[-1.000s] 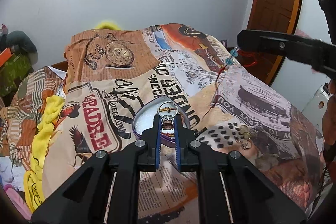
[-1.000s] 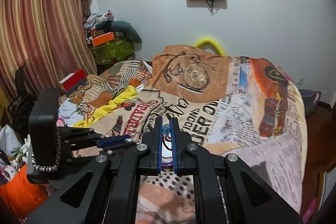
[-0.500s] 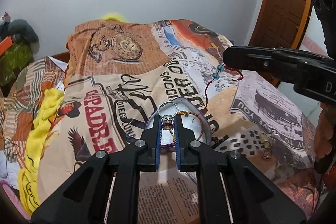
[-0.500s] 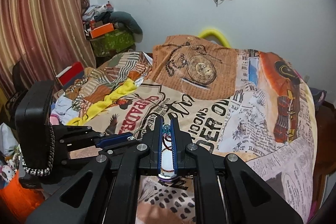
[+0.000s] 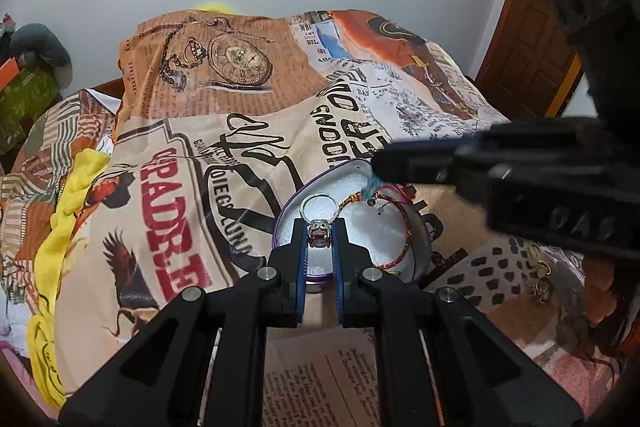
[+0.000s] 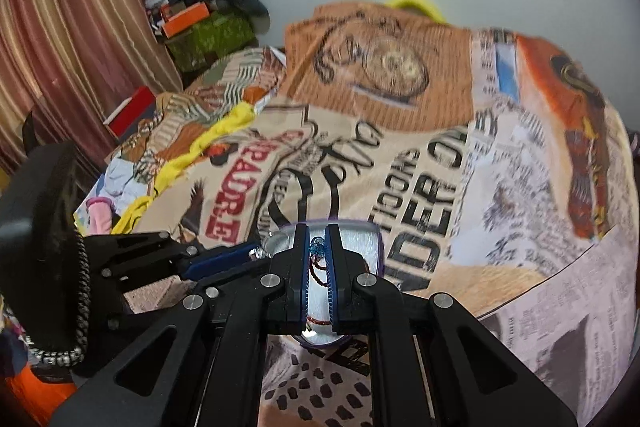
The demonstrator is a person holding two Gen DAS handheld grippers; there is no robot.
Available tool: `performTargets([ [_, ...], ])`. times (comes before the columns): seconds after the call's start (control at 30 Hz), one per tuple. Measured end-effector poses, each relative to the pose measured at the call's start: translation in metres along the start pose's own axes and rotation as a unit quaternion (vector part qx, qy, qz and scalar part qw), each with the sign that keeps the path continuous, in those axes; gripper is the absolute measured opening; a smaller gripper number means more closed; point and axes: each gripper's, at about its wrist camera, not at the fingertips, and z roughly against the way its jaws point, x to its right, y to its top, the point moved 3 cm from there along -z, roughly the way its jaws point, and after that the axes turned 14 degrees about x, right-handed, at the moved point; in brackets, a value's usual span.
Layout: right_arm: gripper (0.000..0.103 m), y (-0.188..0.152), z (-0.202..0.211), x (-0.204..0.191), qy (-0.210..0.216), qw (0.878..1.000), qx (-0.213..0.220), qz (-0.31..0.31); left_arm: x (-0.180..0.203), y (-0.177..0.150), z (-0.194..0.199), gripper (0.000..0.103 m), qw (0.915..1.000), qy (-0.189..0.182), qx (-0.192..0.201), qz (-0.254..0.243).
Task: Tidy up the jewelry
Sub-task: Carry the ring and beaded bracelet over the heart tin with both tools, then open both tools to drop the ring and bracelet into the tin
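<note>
One ring (image 5: 319, 227), one red bracelet (image 5: 404, 227), one heart-shaped box (image 5: 420, 247), two earrings (image 5: 540, 275)

The right tool (image 6: 317, 233) is clamped on a red cord bracelet (image 6: 319, 273) with blue beads, over a heart-shaped tin (image 6: 360, 239) with a white lining on the printed bedspread (image 6: 500, 167). The left tool (image 6: 256, 253) reaches in from the left beside it

The bedspread print (image 6: 392, 67) is blurred; small gold pieces (image 5: 540, 275) stay unidentifiable.
</note>
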Motion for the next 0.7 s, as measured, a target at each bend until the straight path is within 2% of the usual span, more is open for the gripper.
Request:
performTargets([
  [0.23,0.007,-0.017,-0.017,0.008,0.007,0.999,-0.041,-0.023,-0.001,0.001,-0.006,0.010,1.0000,0.002,-0.004,0.001],
  [0.43,0.007,-0.021,-0.020,0.011,-0.002,0.998,-0.053,-0.026,-0.003,0.001,-0.006,0.010,0.9999,0.001,-0.005,0.012],
  [0.53,0.007,-0.021,-0.020,0.011,0.009,0.997,-0.063,-0.036,-0.003,0.001,-0.004,0.010,0.9999,0.001,-0.004,0.010],
  [0.7,0.007,-0.018,-0.014,0.006,-0.003,0.998,-0.057,-0.014,0.001,0.005,0.008,0.010,1.0000,0.001,0.005,0.006],
])
